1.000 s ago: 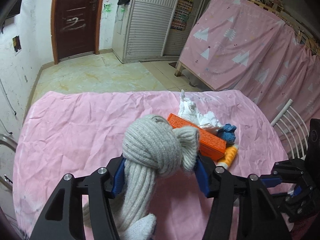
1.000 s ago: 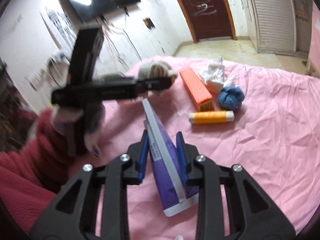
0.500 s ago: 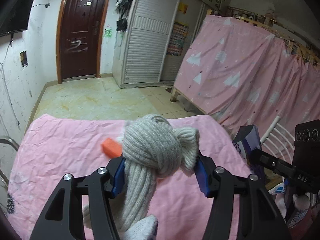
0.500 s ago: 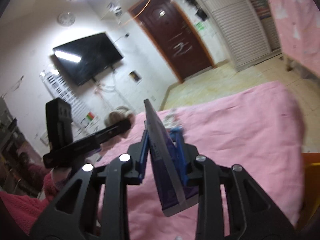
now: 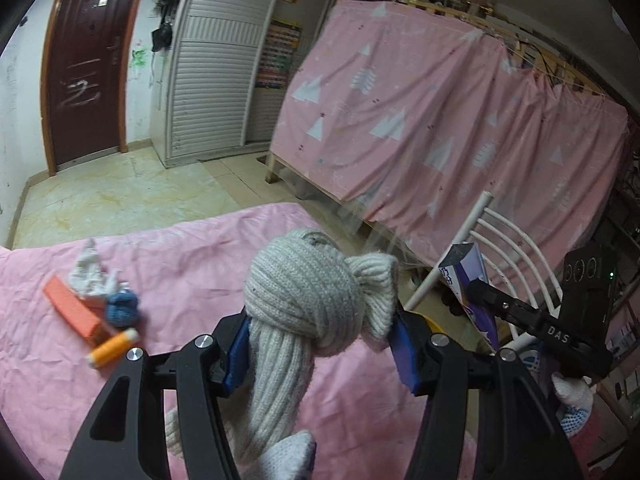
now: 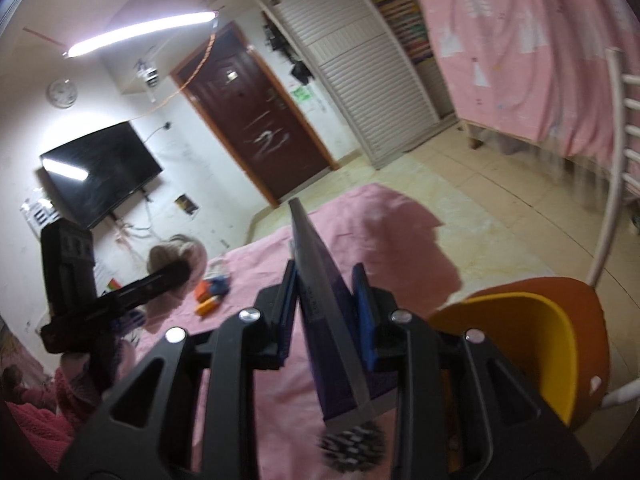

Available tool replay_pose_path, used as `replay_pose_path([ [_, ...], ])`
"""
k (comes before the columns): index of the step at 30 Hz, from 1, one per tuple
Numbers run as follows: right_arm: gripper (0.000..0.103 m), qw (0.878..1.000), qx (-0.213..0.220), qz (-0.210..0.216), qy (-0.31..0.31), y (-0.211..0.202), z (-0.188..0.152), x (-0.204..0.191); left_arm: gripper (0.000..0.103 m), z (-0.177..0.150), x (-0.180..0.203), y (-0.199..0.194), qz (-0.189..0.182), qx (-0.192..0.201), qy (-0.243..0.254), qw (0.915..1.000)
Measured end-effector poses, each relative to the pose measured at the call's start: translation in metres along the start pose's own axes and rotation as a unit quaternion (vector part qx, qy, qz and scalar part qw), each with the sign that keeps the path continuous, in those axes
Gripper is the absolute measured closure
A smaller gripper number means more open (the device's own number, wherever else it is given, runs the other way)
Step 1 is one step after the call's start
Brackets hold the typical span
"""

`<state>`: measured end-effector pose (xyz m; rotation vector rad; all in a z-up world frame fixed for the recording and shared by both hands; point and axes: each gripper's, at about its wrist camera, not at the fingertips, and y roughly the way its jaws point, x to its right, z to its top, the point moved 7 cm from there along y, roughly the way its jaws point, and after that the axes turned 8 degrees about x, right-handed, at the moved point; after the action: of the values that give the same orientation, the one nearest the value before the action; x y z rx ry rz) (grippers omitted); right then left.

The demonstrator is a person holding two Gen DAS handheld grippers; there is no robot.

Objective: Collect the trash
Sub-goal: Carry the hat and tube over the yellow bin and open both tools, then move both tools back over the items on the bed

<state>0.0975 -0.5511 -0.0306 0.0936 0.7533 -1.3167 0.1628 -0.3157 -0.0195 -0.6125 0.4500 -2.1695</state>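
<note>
Carrying both pieces toward the orange bin (image 6: pixel 560 344) beside the bench (image 5: pixel 180 248), the left claw (image 5: pixel 320 344) grips the knotted grey sock (image 5: pixel 304 300); the right claw (image 6: pixel 326 312) pinches the purple carton (image 6: pixel 328 320), which should reach above the bin's rim before release.

Table under a wrinkled pink cloth (image 5: pixel 168 248). Lying on the cloth, left of the left tool and further out: orange box (image 5: pixel 72 312), crumpled white tissue (image 5: pixel 90 276) touching the box's far side, blue yarn ball (image 5: pixel 122 307) against the box, orange thread spool (image 5: pixel 113 349) just nearer than the ball. Beyond the table's far edge, tiled floor (image 5: pixel 120 196).
</note>
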Motion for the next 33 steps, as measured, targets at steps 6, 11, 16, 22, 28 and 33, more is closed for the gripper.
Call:
replay_pose_path([
  [6,0.075,0.999,0.008,-0.038,0.012,-0.012,0.000,0.038,0.053,-0.014,0.043,0.025,-0.030,-0.024,0.003,0.9993],
  [11,0.068,0.998,0.013,-0.061,0.034,-0.016,-0.002,0.063,0.053,-0.025,0.078,0.053,-0.049,-0.050,0.008,0.9975],
  [16,0.065,0.996,0.022,-0.072,0.053,-0.024,-0.003,0.081,0.053,-0.038,0.115,0.080,-0.073,-0.077,0.021,0.9941],
  [22,0.064,0.995,0.034,-0.079,0.059,-0.031,0.001,0.090,0.047,-0.053,0.141,0.100,-0.076,-0.097,0.041,0.9915],
  [28,0.052,0.992,0.050,-0.092,0.072,-0.038,0.006,0.099,0.031,-0.054,0.154,0.099,-0.084,-0.090,0.054,0.9909],
  [33,0.051,0.992,0.052,-0.090,0.068,-0.037,0.006,0.094,0.031,-0.048,0.146,0.090,-0.079,-0.082,0.049,0.9923],
])
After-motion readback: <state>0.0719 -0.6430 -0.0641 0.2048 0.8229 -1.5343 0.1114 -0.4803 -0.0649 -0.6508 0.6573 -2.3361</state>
